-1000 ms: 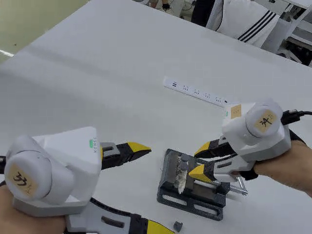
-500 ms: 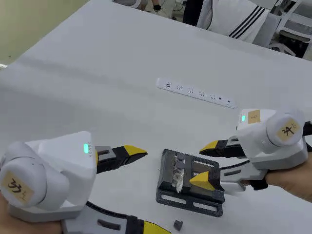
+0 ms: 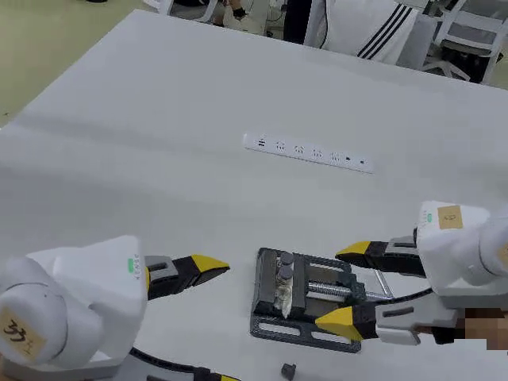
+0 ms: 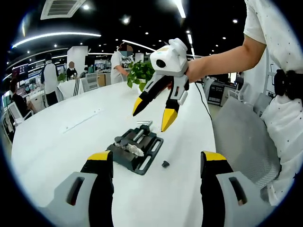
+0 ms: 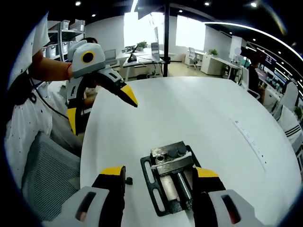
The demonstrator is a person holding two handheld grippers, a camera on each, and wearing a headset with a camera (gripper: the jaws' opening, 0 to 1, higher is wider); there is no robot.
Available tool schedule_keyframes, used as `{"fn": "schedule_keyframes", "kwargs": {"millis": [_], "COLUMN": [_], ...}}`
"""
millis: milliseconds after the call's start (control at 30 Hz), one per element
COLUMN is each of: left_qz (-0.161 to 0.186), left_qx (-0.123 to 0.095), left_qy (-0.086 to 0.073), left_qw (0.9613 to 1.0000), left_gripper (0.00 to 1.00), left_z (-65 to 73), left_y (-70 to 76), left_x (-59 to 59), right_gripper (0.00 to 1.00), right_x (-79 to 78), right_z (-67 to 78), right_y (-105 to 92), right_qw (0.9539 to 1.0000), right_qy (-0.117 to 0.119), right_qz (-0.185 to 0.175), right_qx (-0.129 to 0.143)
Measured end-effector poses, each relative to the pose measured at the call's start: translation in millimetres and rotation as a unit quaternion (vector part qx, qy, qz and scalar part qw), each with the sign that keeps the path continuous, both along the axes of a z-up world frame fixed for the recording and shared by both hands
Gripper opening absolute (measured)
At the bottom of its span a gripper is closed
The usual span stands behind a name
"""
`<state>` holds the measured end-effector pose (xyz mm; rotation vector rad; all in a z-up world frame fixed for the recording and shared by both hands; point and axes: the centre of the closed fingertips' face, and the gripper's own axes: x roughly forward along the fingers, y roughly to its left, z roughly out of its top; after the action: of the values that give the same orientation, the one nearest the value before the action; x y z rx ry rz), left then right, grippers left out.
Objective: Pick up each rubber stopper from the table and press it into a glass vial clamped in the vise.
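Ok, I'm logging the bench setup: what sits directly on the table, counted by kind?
Vise: 1
Loose rubber stopper: 1
Power strip: 1
Total: 3

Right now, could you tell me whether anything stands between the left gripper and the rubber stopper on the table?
Nothing visible does: the rubber stopper lies on bare table beside the vise, straight ahead of the open left gripper.
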<state>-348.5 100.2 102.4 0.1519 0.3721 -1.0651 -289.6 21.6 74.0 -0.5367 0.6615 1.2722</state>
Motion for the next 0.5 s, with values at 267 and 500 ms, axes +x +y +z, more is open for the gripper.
{"fn": "schedule_keyframes", "kwargs": {"millis": [267,500], "left_qz": [-0.021,-0.048], "left_qx": [0.029,0.053], "left_qy": [-0.001,0.000], "left_qw": [0.9994,0.9974], "left_gripper": [0.69,0.62], "left_z": [-9.8,-21.6], "left_y": [-4.3,-10.4], "left_x": [-0.8,0.0], "right_gripper": [0.65,0.76], "right_x": [-15.4,-24.7], "right_z": [-2.3,-5.6], "right_y": [-11.9,-27.2], "right_qw": [0.9995,0.9986], "right_qy": [-0.002,0.001], "right_qz": [-0.006,-0.014], "right_qx": [0.031,0.052]}}
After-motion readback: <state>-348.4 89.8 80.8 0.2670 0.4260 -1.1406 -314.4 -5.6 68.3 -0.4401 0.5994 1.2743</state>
